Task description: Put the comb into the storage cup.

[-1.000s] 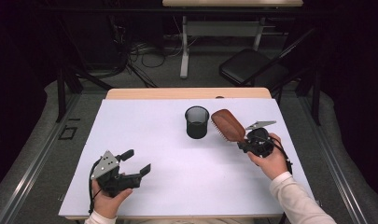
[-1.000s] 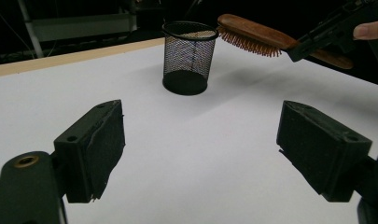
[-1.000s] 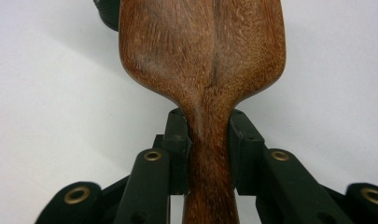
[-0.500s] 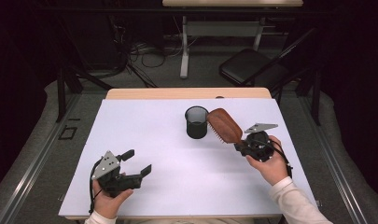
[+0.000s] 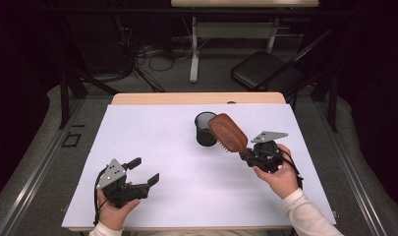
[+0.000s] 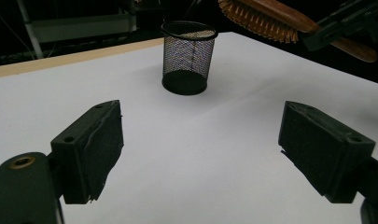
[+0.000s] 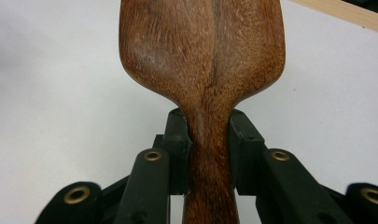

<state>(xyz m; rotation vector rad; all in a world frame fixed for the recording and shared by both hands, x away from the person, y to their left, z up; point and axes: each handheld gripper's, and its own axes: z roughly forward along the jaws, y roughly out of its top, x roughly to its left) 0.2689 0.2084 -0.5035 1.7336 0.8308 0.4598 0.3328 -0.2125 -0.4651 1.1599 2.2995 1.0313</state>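
- Right gripper point(image 5: 246, 156) is clamped on the neck of a wooden hairbrush point(image 5: 228, 132). In the right gripper view both black jaws press the handle from either side, right where it widens into the paddle.
- The brush is off the table, held up in the air over the right half, closer to the far edge than the near one. Its long axis runs diagonally: handle toward the near-right corner, head up and toward the far-left. The head end sits right at the rim of a black mesh cup point(image 5: 205, 129); can't tell if they touch.
- Smooth wooden back faces up, bristles face down, which you can see from the left gripper view.
- Left gripper point(image 5: 143, 171) is near the near-left corner, jaws spread wide with nothing between them, just bare tabletop. It points toward the cup.
- The mesh cup stands upright, a bit right of centre and toward the far edge.
- Table point(image 5: 152, 128) has a plain white top with a strip of light wood along the far edge.
- The room is dark: grey floor, cables point(image 5: 142, 59) on the floor beyond the table, another desk's legs, and a black chair point(image 5: 265, 71) off the far-right corner.
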